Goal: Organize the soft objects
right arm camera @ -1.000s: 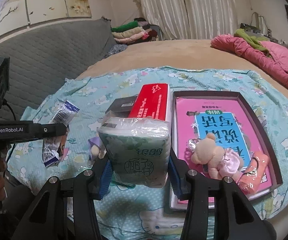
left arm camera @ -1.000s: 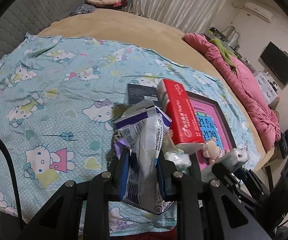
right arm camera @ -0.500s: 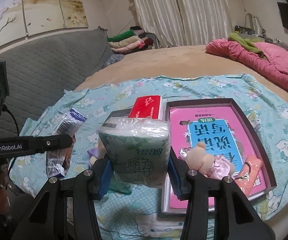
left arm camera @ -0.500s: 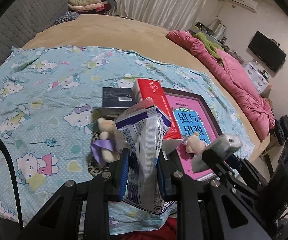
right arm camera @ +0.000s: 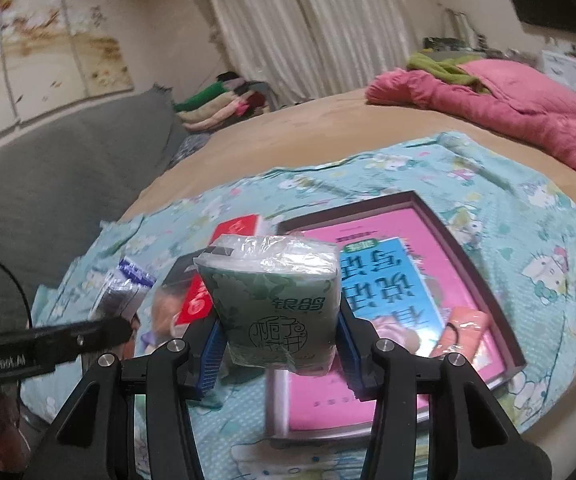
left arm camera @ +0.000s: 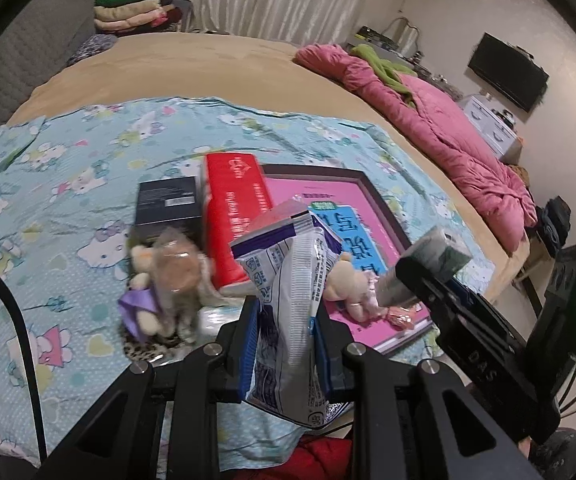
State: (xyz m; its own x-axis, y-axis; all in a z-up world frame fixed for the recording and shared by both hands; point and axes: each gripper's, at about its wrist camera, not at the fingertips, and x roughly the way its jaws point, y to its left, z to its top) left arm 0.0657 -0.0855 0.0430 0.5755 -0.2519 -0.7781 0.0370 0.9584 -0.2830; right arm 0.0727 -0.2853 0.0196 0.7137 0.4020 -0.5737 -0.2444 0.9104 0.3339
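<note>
My left gripper [left arm camera: 286, 334] is shut on a white and purple plastic packet [left arm camera: 292, 304], held above the bed. My right gripper [right arm camera: 278, 338] is shut on a green tissue pack [right arm camera: 274, 294] wrapped in clear film, also lifted clear of the bed. Below them a dark tray [left arm camera: 388, 208] holds a pink book [right arm camera: 384, 280], a small beige teddy [left arm camera: 348, 284] and an orange packet [right arm camera: 462, 330]. A red tissue box [left arm camera: 236, 216], a black box [left arm camera: 166, 206] and a plush toy with a purple bow [left arm camera: 160, 284] lie left of the tray.
A blue cartoon-print sheet [left arm camera: 68, 168] covers the near part of the tan bed [left arm camera: 208, 64]. A pink quilt [left arm camera: 448, 128] lies at the right, folded clothes [left arm camera: 132, 12] at the back, a grey headboard [right arm camera: 68, 152] on the left.
Both grippers have pulled back and rolled with their packs still held. The tray and boxes now sit farther off, and the plush toy with the purple bow has come into the left wrist view.
</note>
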